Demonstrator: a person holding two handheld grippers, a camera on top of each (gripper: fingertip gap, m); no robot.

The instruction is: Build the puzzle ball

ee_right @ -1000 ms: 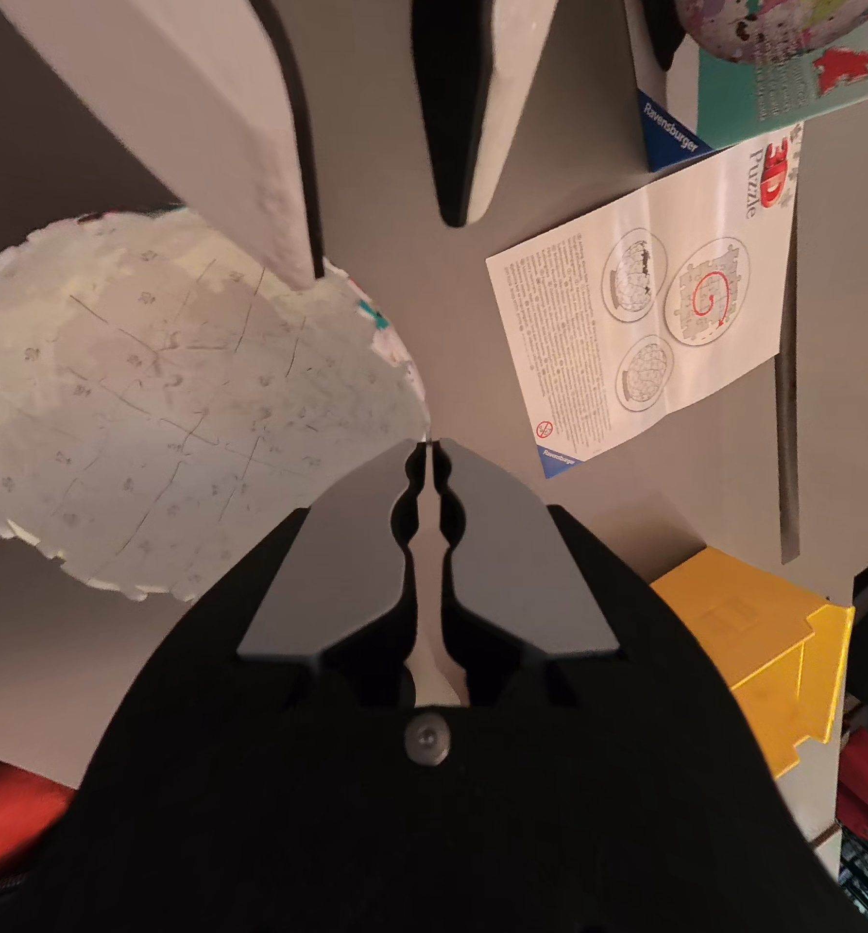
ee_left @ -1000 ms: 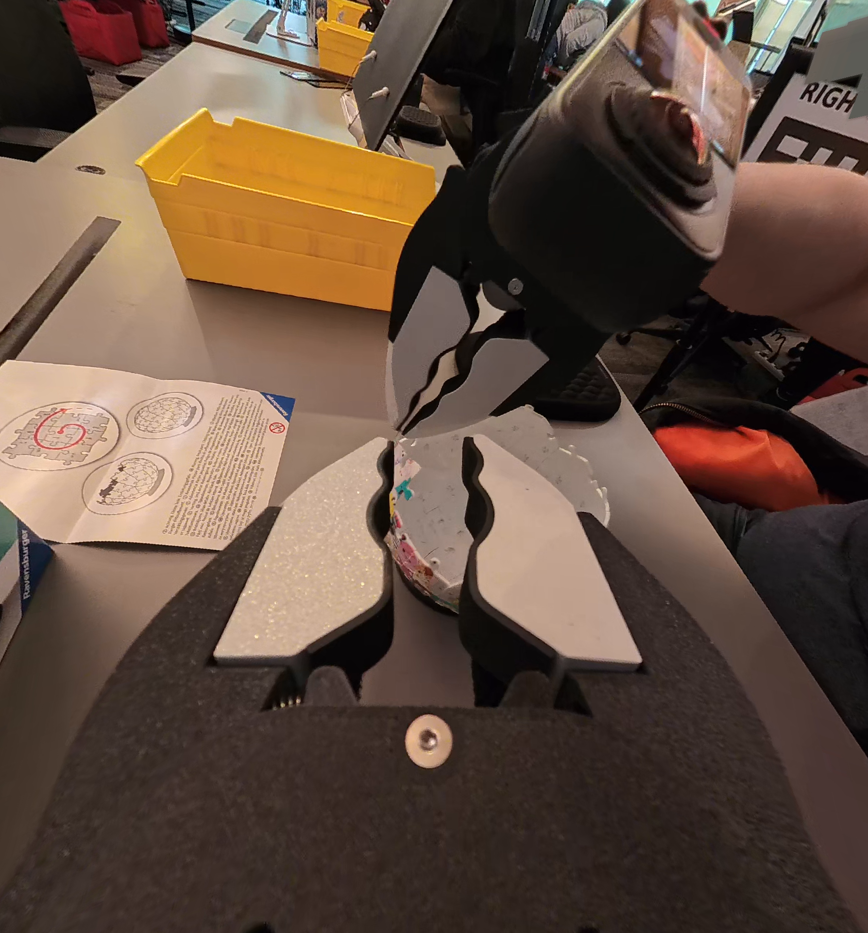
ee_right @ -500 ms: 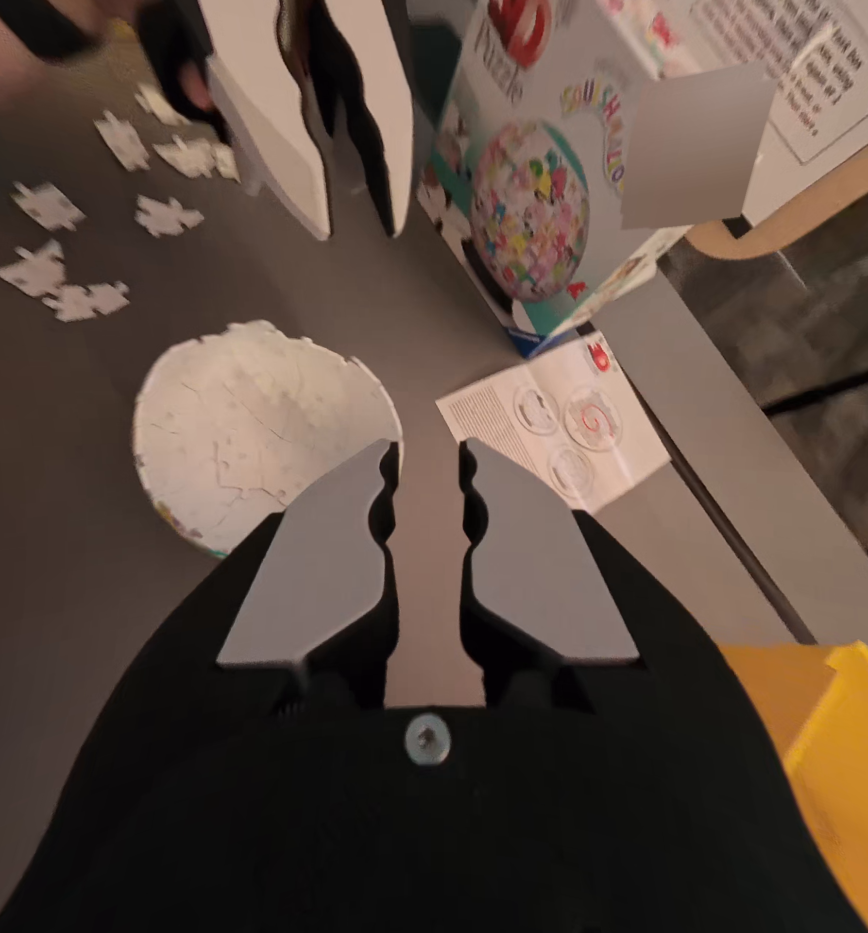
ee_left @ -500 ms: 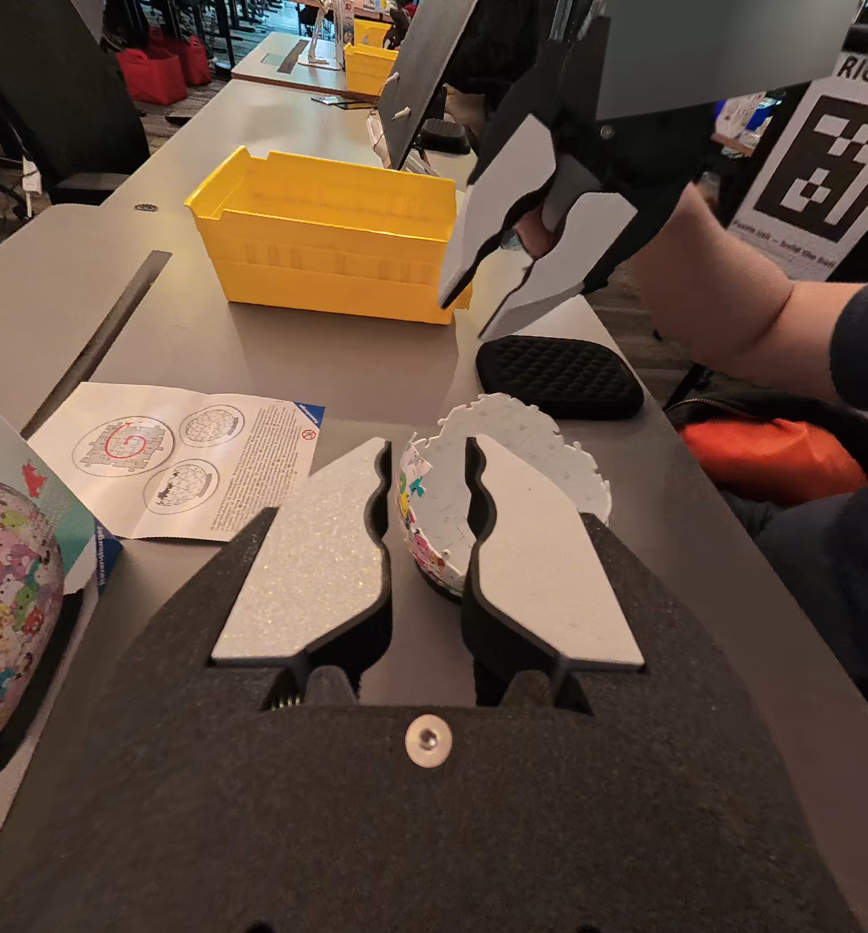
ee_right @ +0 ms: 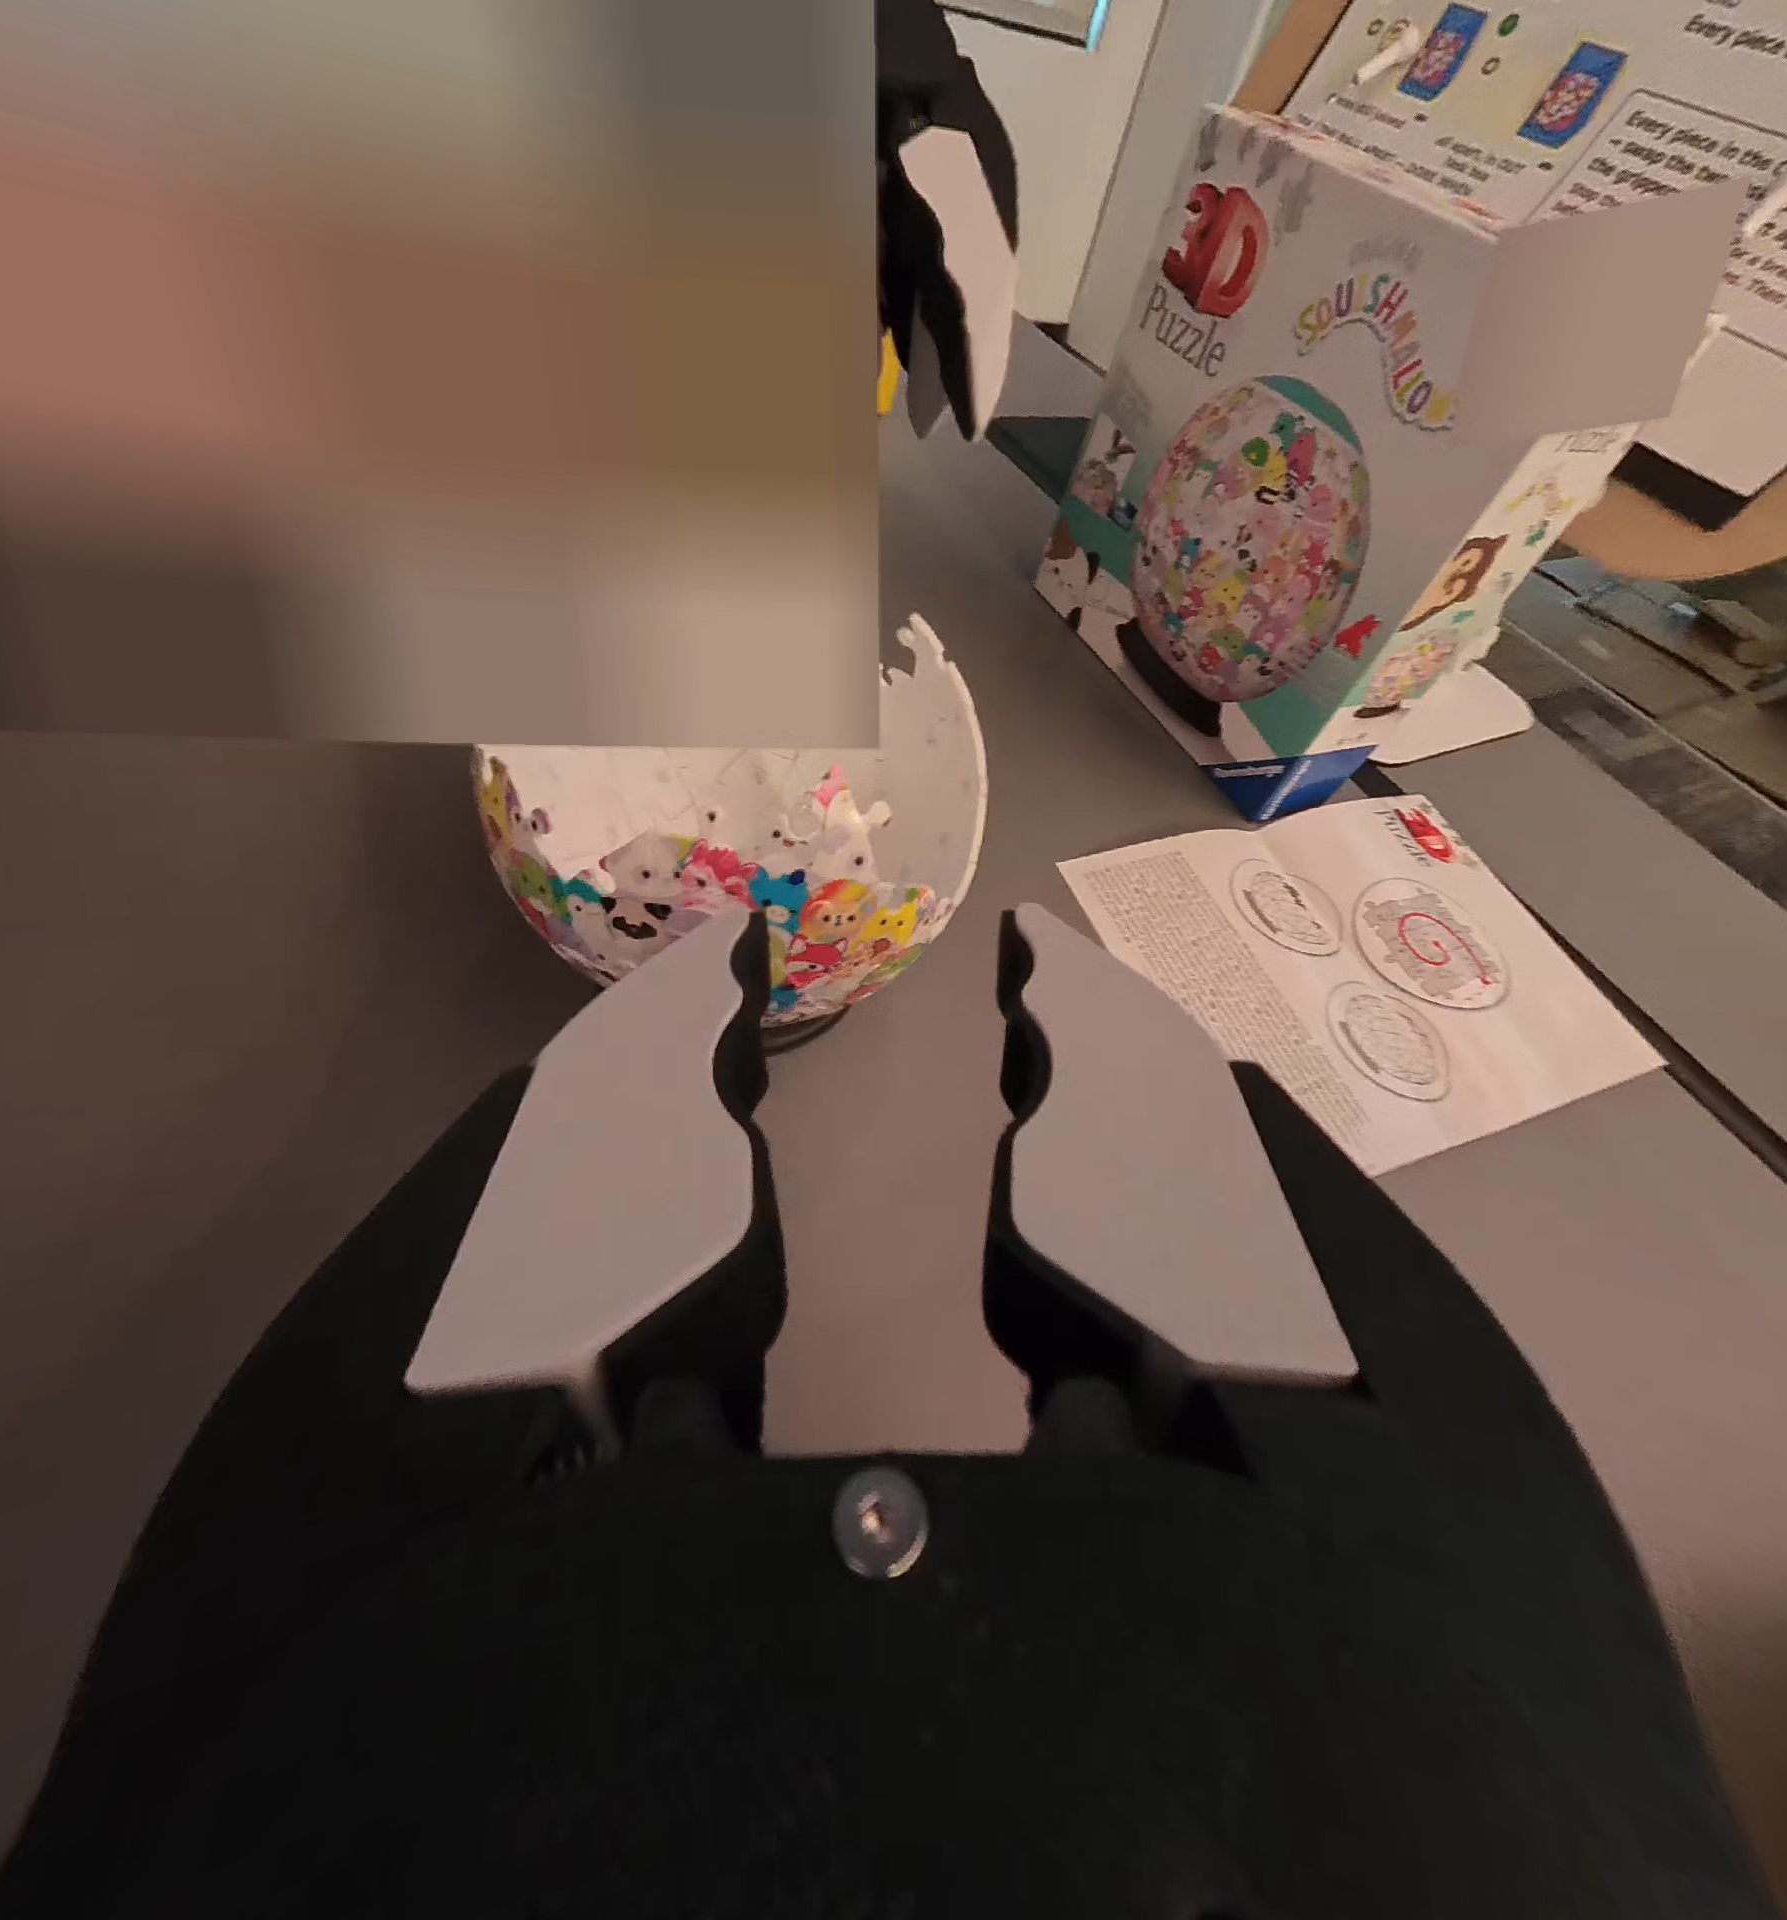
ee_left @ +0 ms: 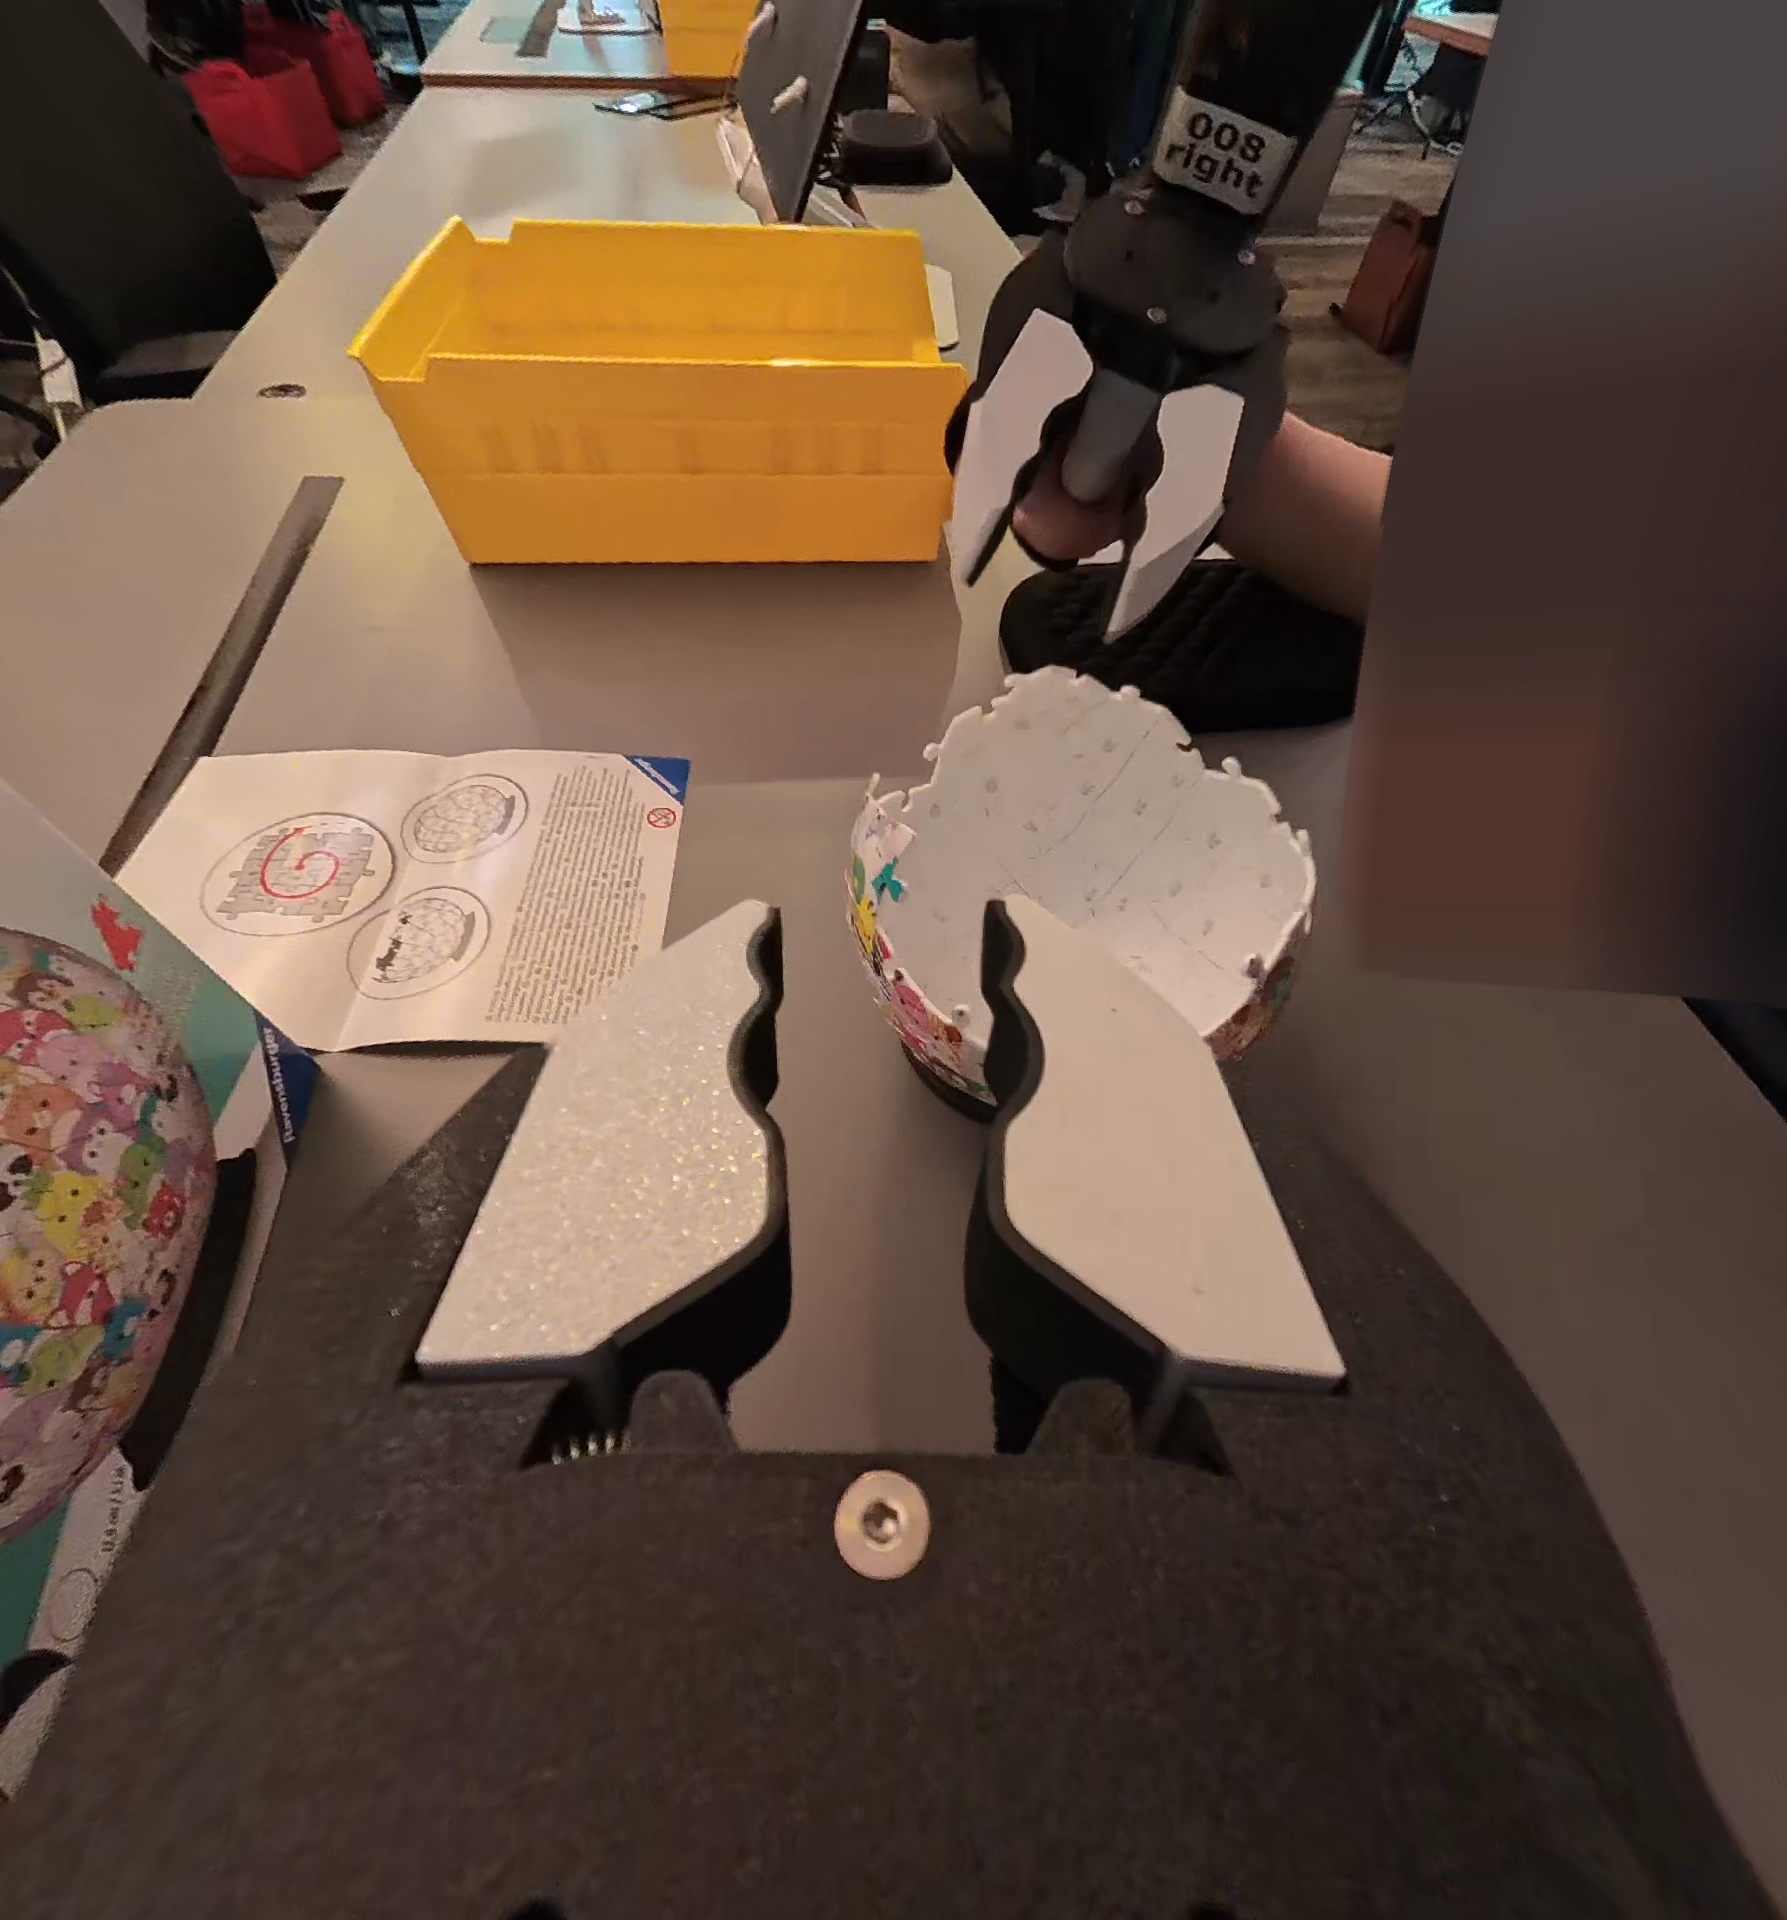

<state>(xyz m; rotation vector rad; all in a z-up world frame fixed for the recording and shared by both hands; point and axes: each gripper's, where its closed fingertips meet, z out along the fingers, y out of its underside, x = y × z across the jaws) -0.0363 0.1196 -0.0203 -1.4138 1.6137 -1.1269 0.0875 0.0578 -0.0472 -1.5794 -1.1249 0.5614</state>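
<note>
Matt grey worktop (ee_left: pixel 660 644), glossy yellow plastic bin (ee_left: pixel 660 416).
I see the puzzle ball (ee_right: pixel 764 894) shell's smooth printed skin, a creased paper leaflet (ee_right: pixel 1367 966).

In the right wrist view a blurred patch covers the upper rim of the half-built puzzle ball (ee_right: pixel 754 883). In the left wrist view the near jaw hides part of the ball's wall, the picture's left edge cuts off the puzzle box (ee_left: pixel 47 1195), and another patch hides the desk's (ee_left: pixel 660 644) right edge.
</note>
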